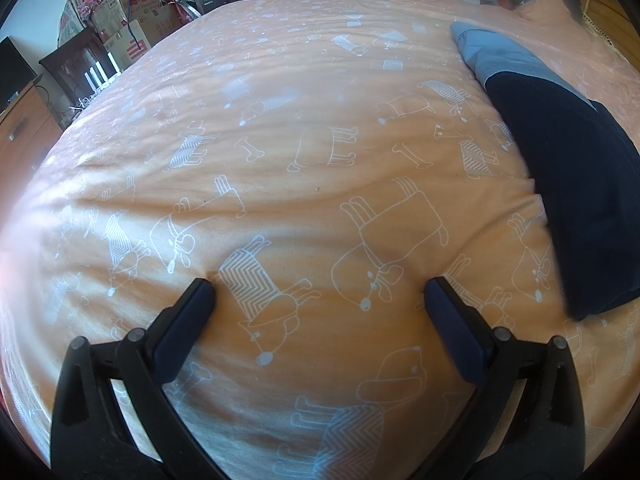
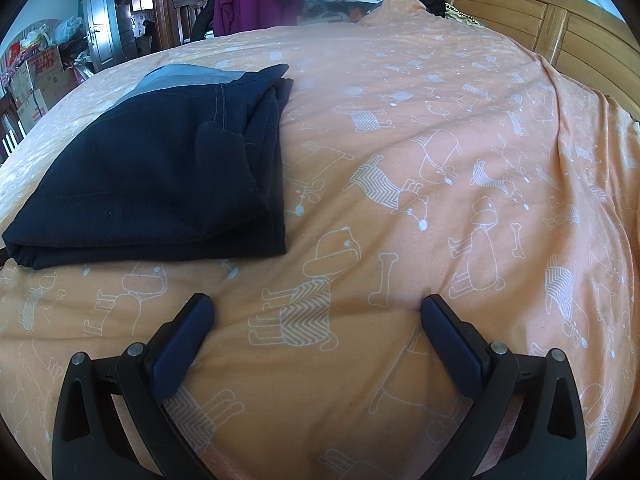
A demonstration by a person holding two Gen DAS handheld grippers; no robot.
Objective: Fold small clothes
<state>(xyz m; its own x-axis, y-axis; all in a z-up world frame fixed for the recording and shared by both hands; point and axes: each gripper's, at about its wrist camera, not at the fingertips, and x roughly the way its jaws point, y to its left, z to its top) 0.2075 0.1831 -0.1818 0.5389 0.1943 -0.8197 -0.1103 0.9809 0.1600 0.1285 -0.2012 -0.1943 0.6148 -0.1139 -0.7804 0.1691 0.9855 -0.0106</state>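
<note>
Navy folded garment lying flat on orange dog-print bedspread, grey-blue piece beneath its far end. Left tool and right tool both spread wide, empty, near the garment's front edge.

Bed takes up basically the whole shot in both views, covered w/ an orange duvet/sheet printed w/ white outline dogs and bones, some dogs filled in w/ zigzag stripes. Fabric's a bit wrinkled, esp. toward the near edge. Lying straight on it: a folded dark navy garment w/ a lighter blue-grey piece showing at its far end, prob part of the same stack, can't tell. Orange pillow at the head end, next to the wooden headboard.
</note>
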